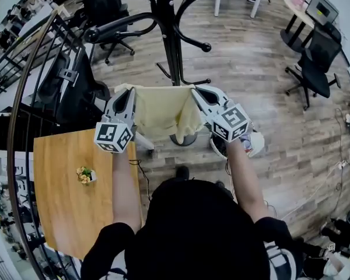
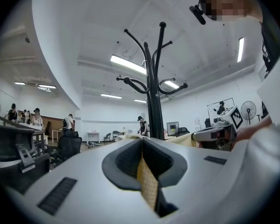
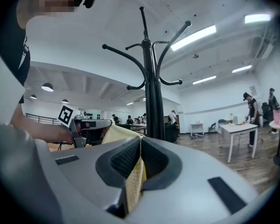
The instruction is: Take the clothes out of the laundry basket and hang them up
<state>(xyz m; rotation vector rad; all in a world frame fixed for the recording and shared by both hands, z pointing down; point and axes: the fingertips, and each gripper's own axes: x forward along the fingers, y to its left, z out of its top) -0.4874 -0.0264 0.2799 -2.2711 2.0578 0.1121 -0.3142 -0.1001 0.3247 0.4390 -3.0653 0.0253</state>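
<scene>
Both your left gripper and right gripper pinch the yellow cloth tight; keep it taut and level, then drape it over a rack hook.

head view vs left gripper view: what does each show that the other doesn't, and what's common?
Head view only: the yellow cloth stretched full-width between the left gripper and right gripper, plus the wooden table with a small potted flower.
Left gripper view only: its jaws shut on the cloth's edge, seen close up, and the ceiling lights.
Both: the cloth, the black coat rack and the right gripper.
</scene>
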